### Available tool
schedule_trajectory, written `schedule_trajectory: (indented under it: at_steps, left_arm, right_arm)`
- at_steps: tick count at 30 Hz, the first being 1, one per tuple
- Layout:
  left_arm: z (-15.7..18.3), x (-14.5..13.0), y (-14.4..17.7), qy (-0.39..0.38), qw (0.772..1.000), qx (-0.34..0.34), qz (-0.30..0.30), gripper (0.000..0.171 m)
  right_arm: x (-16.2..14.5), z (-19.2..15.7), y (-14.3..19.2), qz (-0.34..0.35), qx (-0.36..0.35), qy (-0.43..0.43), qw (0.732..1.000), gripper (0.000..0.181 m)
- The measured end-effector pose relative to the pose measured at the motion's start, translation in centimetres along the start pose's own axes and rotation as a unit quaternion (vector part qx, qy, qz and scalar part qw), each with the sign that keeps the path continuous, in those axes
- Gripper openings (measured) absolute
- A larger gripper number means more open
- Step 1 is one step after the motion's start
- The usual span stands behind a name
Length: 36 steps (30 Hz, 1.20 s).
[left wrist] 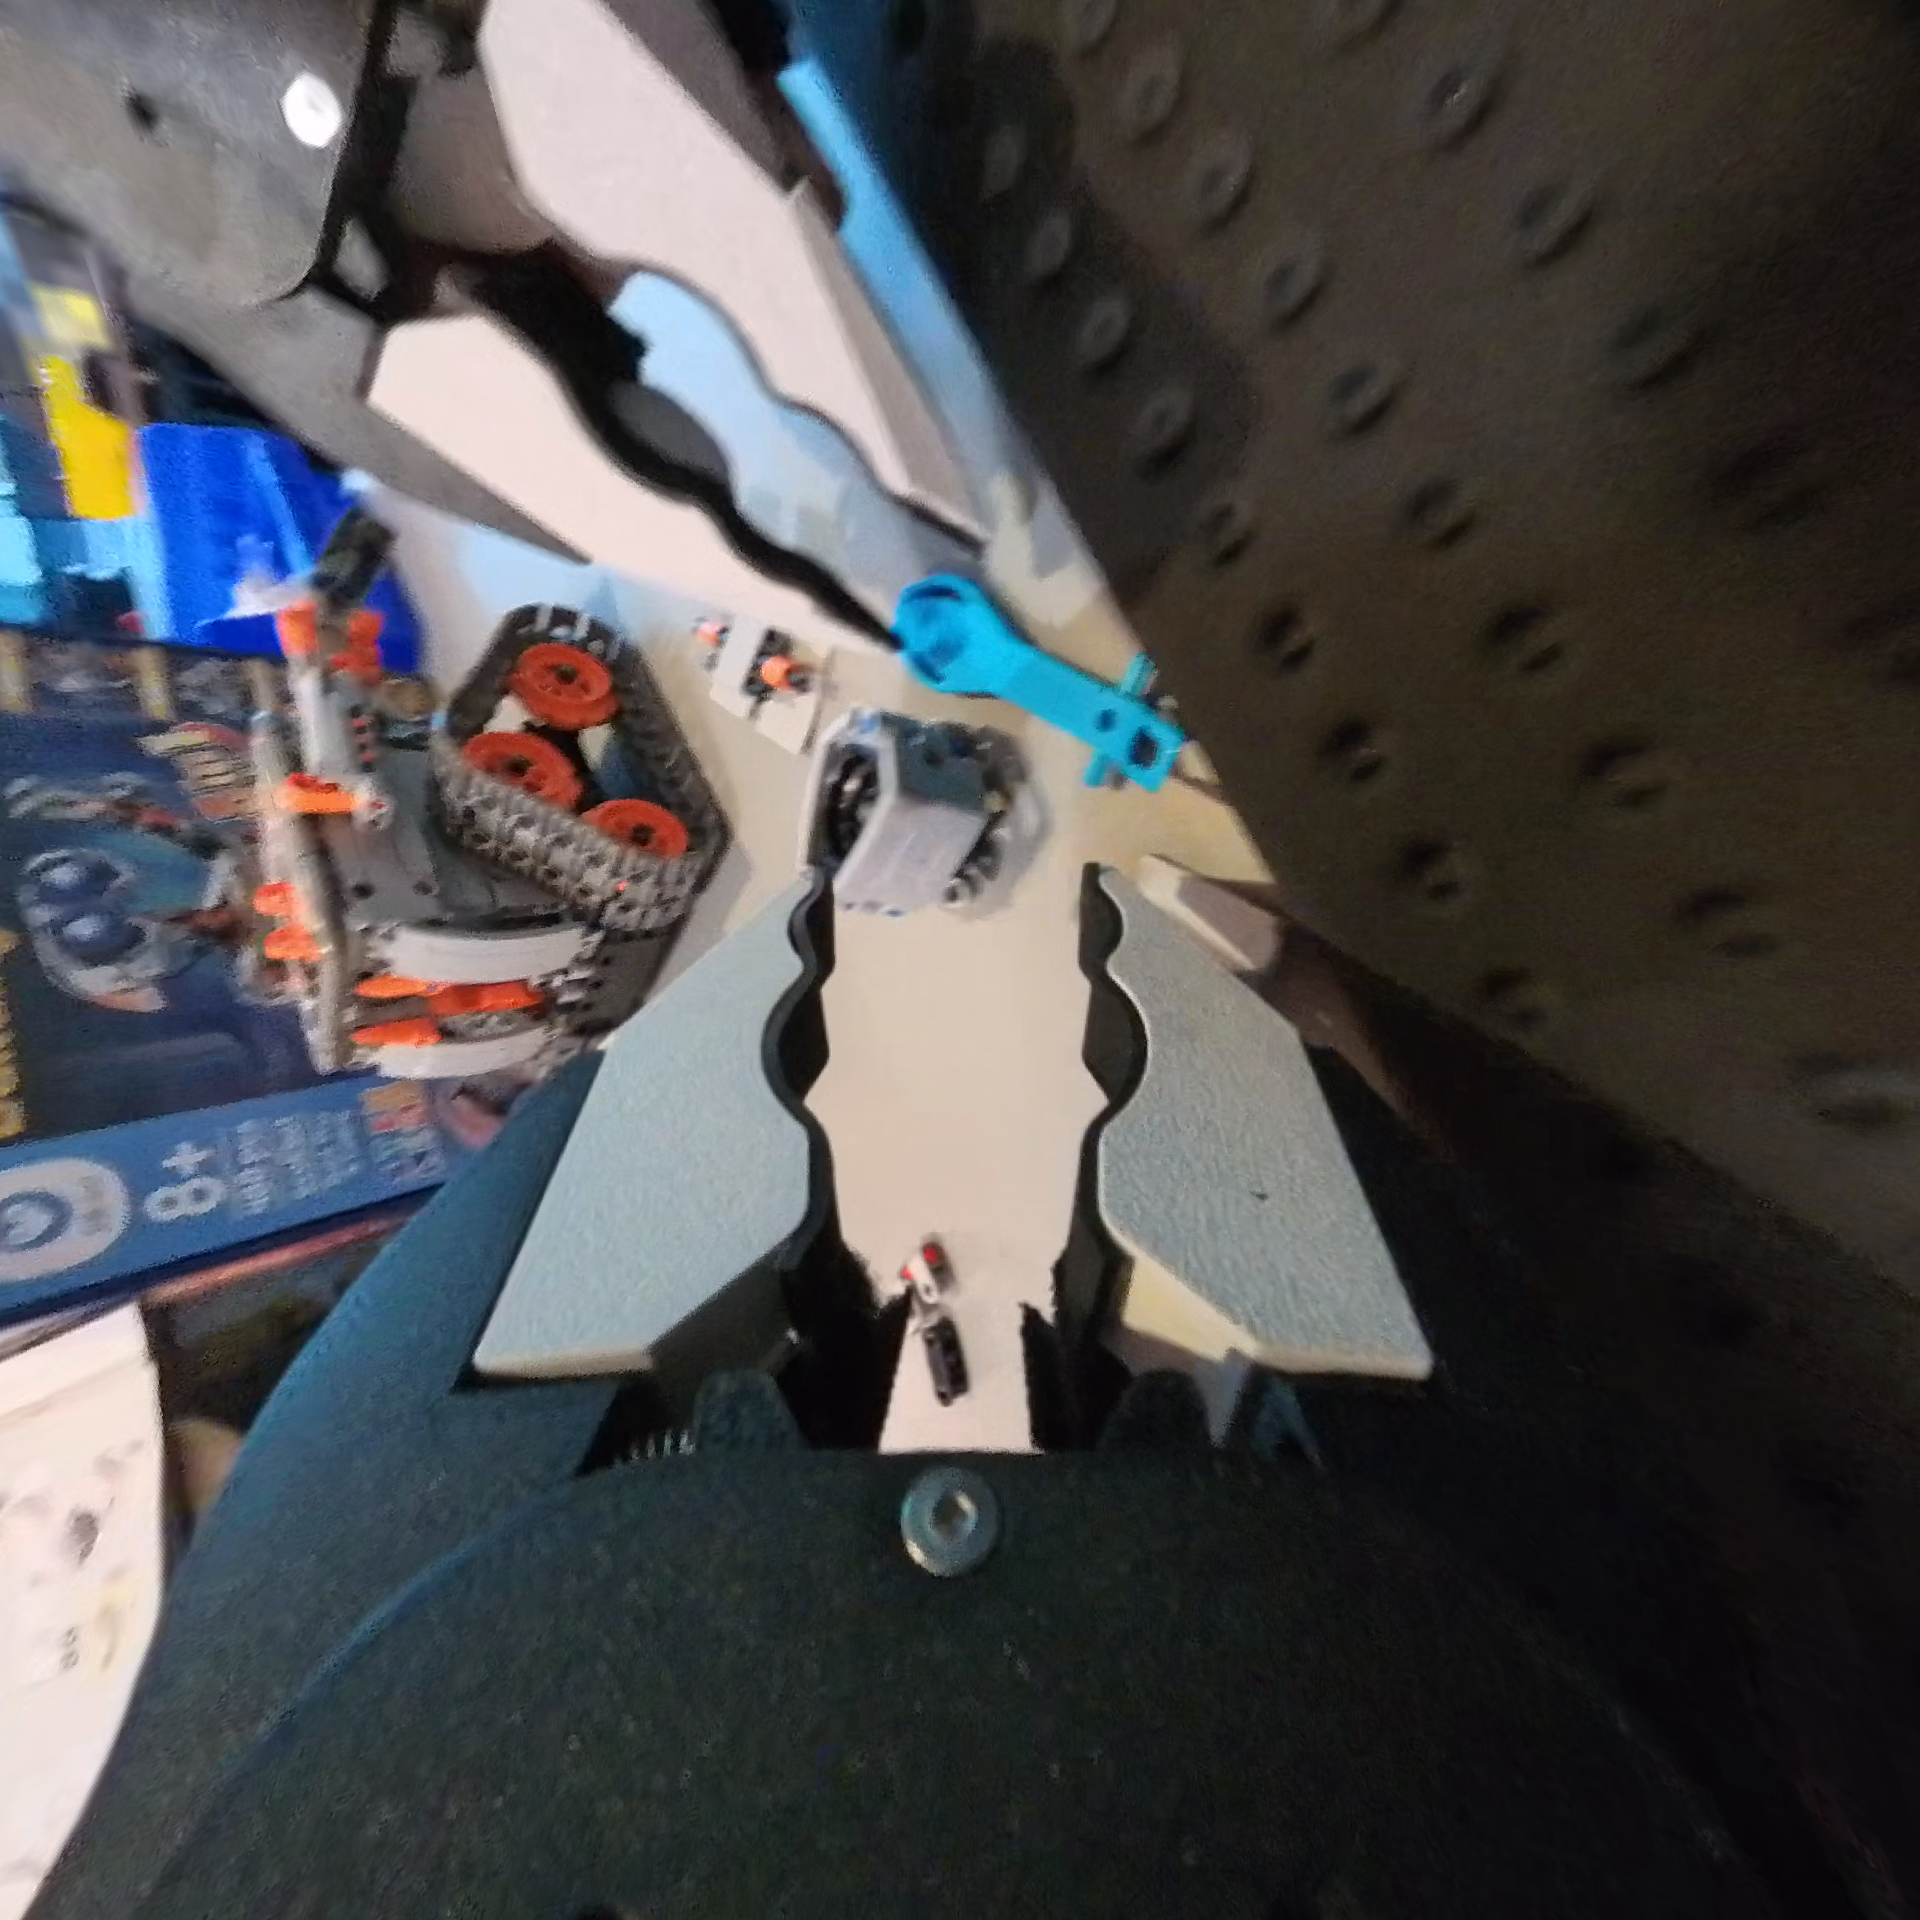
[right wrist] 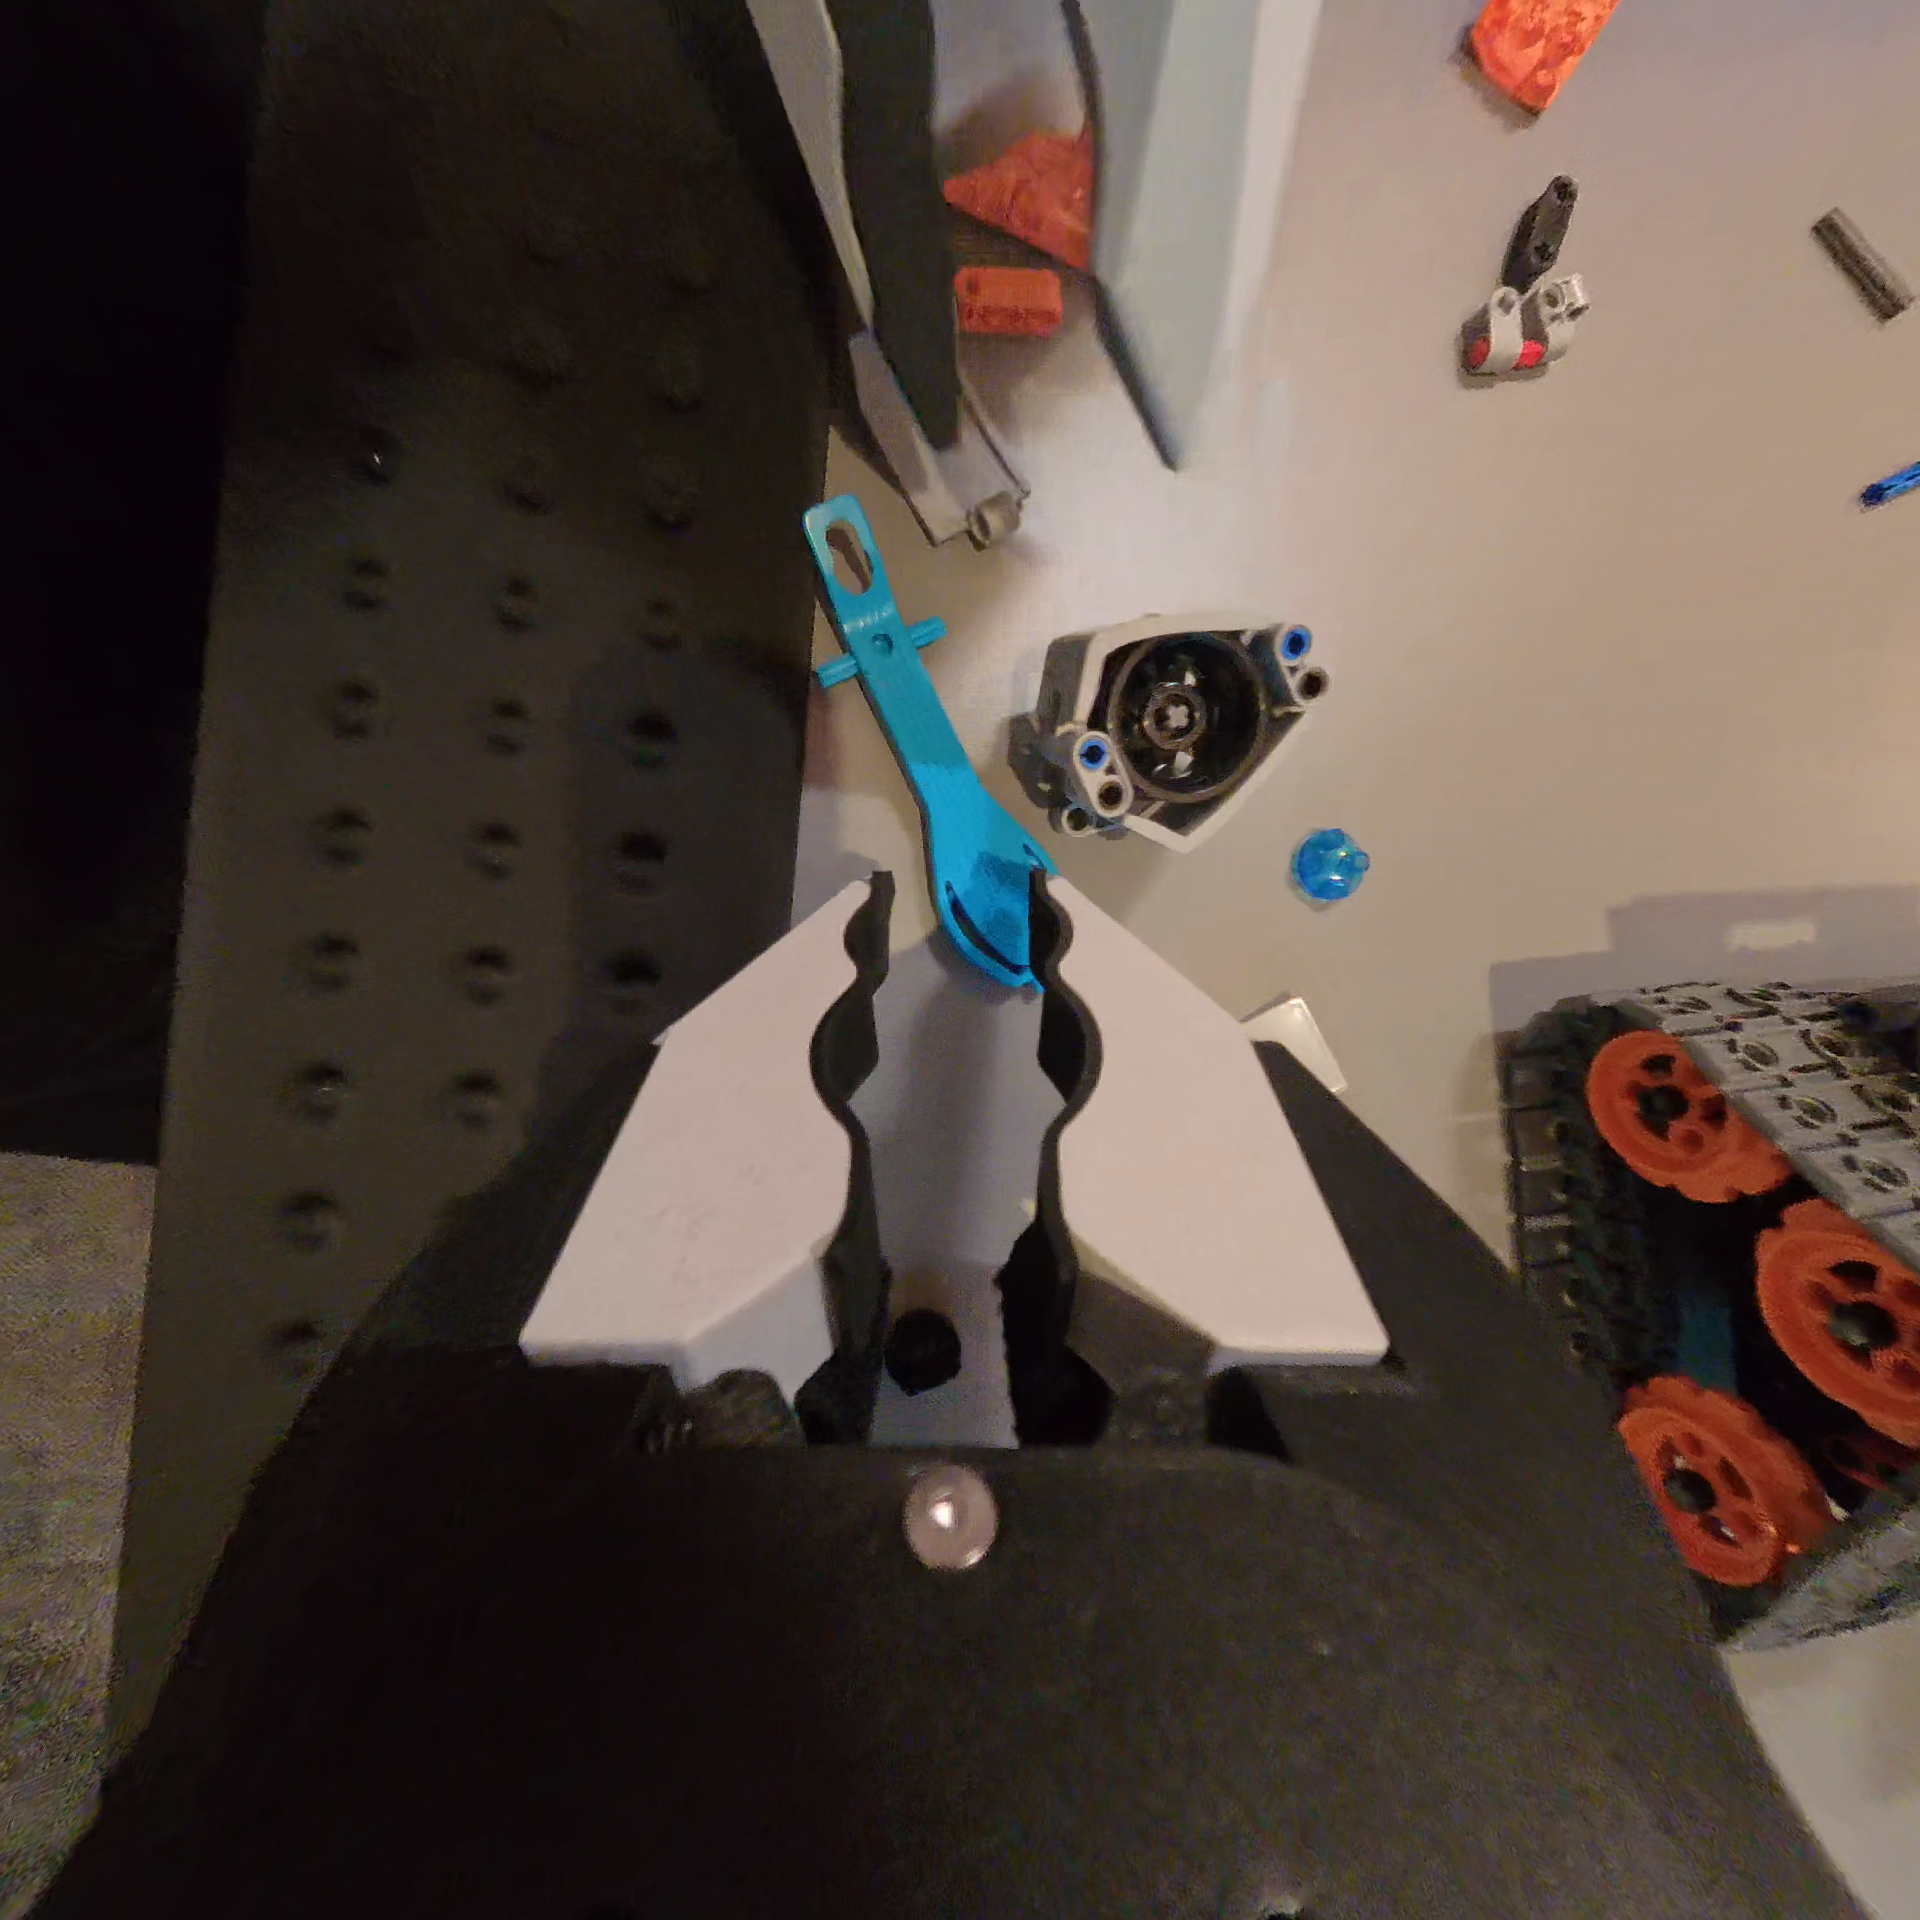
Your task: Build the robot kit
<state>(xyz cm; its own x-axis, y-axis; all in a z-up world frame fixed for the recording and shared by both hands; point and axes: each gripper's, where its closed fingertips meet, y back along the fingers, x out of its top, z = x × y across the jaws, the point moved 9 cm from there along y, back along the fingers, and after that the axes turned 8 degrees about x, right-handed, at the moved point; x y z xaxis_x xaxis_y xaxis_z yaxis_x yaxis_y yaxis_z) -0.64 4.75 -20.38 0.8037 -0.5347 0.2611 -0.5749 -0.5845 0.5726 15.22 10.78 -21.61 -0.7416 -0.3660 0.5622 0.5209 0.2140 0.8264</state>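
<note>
- Straddling the forked head of a flat blue tool [right wrist: 914, 727], the right gripper [right wrist: 961, 894] has its jaws apart. The head lies between the tips, against the pad on the picture's right, with a clear gap to the other pad, so nothing is clamped.
- The tool lies on the white table [right wrist: 1455, 623] with its handle pointing away from the gripper. Its slotted far end is just beside the edge of a dark dimpled panel [right wrist: 499, 727]. Whether the head rests flat or is tipped up at the pad, I cannot tell.
- As a judgement, a piece this thin and flat gives the pads little edge to bear on. The off-centre head would slide sideways before both pads meet it.
- A grey motor block [right wrist: 1164, 727] sits near the tool's handle without touching it. A small clear blue stud [right wrist: 1330, 862] lies just beyond it.
- The left gripper [left wrist: 951, 894] also has its jaws apart and holds nothing, with bare table between its pads. Its tips are just short of the same motor block.
- A tracked vehicle with orange wheels [right wrist: 1745, 1247] stands well to the side of the right gripper.
- A blue printed box [left wrist: 156, 1039] lies beyond the vehicle in the left wrist view. Loose orange pieces [right wrist: 1023, 208] and a small grey-and-black connector [right wrist: 1517, 312] are scattered farther off.
</note>
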Motion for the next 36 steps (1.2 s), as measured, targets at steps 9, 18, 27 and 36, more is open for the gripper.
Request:
schedule_trajectory:
  at_steps: [9,18,27,36]
  left_arm:
    - [2.1,1.2,-1.4,-0.051,0.995,-0.086,-0.012,0.016]
    - [2.1,1.3,-2.0,-0.028,0.996,-0.085,0.019,0.005]
    - [-1.8,1.2,-1.1,0.239,0.963,-0.067,0.107,0.003]
    - [-5.4,-0.9,-0.6,0.610,0.711,-0.171,0.305,0.002]
  right_arm:
    - [-0.1,1.2,-0.9,-0.011,0.035,-0.021,0.999,0.018]
    - [-0.5,1.9,-0.8,0.017,0.038,-0.042,0.998,0.019]
    - [0.5,-0.1,1.1,0.084,-0.088,0.038,0.992,0.034]
    - [2.6,-3.0,3.9,0.128,-0.360,0.148,0.912,0.034]
